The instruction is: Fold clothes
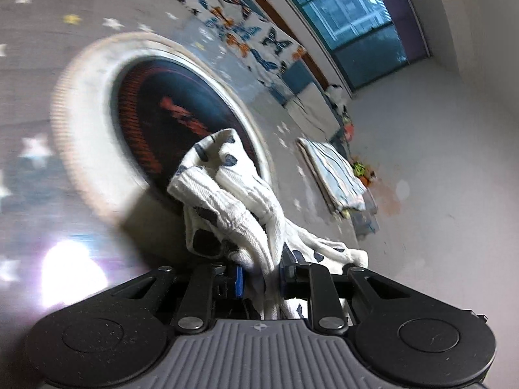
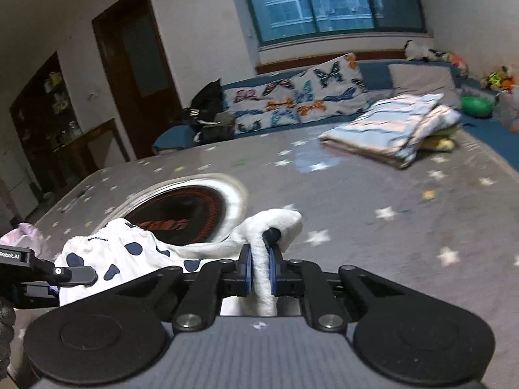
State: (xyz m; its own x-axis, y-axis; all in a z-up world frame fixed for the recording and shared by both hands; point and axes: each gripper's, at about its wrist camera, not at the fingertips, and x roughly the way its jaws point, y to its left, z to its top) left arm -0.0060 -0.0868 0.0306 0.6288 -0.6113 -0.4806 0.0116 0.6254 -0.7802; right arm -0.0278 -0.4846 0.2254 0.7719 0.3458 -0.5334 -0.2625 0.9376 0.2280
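Observation:
A white garment with dark blue spots (image 1: 227, 194) is held up over the bed by both grippers. My left gripper (image 1: 261, 278) is shut on a bunched ribbed edge of it. My right gripper (image 2: 259, 270) is shut on another white edge of the same garment (image 2: 129, 256), which stretches left toward the left gripper's body (image 2: 39, 269). Below lies a round black and orange mat with a white rim (image 2: 181, 214), also in the left wrist view (image 1: 168, 116).
The bed has a grey sheet with stars (image 2: 373, 201). A folded pile of striped cloth (image 2: 392, 126) lies at the far right, also in the left wrist view (image 1: 337, 175). Butterfly pillows (image 2: 298, 100), toys (image 2: 496, 81), a dark door (image 2: 136, 64) and a window (image 2: 324, 0) stand beyond.

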